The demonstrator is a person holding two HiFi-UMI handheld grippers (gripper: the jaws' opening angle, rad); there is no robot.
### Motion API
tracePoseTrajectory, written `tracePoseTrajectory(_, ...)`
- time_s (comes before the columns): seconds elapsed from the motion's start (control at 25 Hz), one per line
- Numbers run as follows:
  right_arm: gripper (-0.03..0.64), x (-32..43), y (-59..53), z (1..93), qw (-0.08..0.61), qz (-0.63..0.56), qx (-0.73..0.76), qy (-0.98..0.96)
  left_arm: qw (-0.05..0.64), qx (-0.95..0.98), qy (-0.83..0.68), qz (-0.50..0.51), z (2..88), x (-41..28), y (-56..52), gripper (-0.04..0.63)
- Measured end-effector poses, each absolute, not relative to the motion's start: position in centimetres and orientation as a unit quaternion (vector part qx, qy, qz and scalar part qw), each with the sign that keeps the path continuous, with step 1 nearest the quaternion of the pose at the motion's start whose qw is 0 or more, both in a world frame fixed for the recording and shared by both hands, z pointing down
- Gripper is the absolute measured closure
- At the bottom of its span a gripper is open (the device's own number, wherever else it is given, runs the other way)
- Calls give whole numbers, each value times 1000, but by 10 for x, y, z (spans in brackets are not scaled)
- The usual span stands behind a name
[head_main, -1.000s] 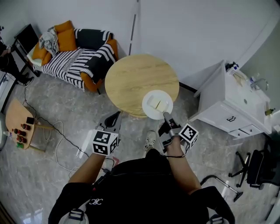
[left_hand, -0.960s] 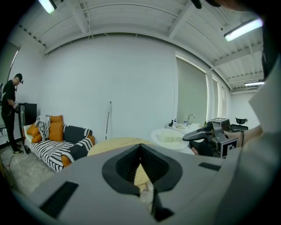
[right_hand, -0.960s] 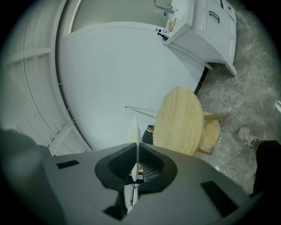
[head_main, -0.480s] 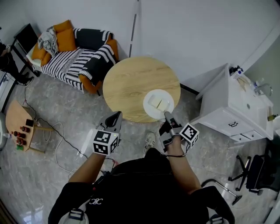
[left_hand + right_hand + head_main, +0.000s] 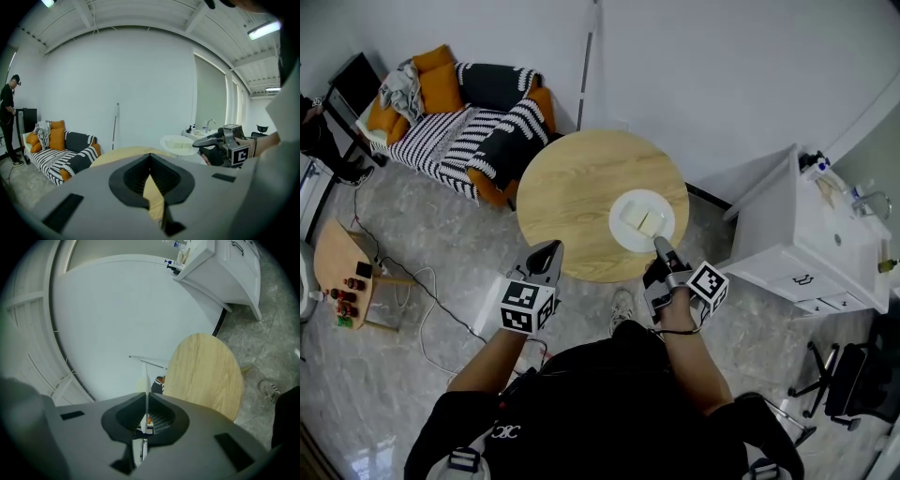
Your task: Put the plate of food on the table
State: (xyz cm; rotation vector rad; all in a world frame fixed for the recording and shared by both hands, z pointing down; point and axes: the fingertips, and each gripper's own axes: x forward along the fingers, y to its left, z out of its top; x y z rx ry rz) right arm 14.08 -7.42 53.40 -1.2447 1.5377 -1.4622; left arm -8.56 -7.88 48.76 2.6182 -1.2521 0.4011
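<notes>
A white plate (image 5: 642,220) carrying pale pieces of food hangs over the near right part of the round wooden table (image 5: 581,197). My right gripper (image 5: 657,244) is shut on the plate's near rim. In the right gripper view the plate (image 5: 146,380) shows edge-on as a thin white line between the jaws, with the table (image 5: 201,371) beyond. My left gripper (image 5: 550,250) is held at the table's near edge, shut and holding nothing. From the left gripper (image 5: 150,157) view I see the plate (image 5: 180,143) held a little above the tabletop (image 5: 119,153) by the right gripper (image 5: 206,139).
A striped sofa (image 5: 459,122) with orange cushions stands behind the table on the left. A white sink cabinet (image 5: 806,234) is close on the right. A small wooden side table (image 5: 337,272) and floor cables (image 5: 422,291) lie to the left. An office chair (image 5: 853,375) is at the right.
The table has come closer in the head view, and the plate in my right gripper has moved further in over the tabletop. Both grippers keep their states.
</notes>
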Motion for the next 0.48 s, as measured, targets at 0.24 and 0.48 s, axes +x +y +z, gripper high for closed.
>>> tracePoseTrajectory(0.24, 597, 157, -103, 532, 321, -566, -472, 595, 122, 888, -420, 143, 493, -61, -102, 589)
tracePoseTrajectory(0.48, 597, 177, -134, 546, 302, -586, -468, 589, 124, 886, -422, 148, 496, -33, -124, 589)
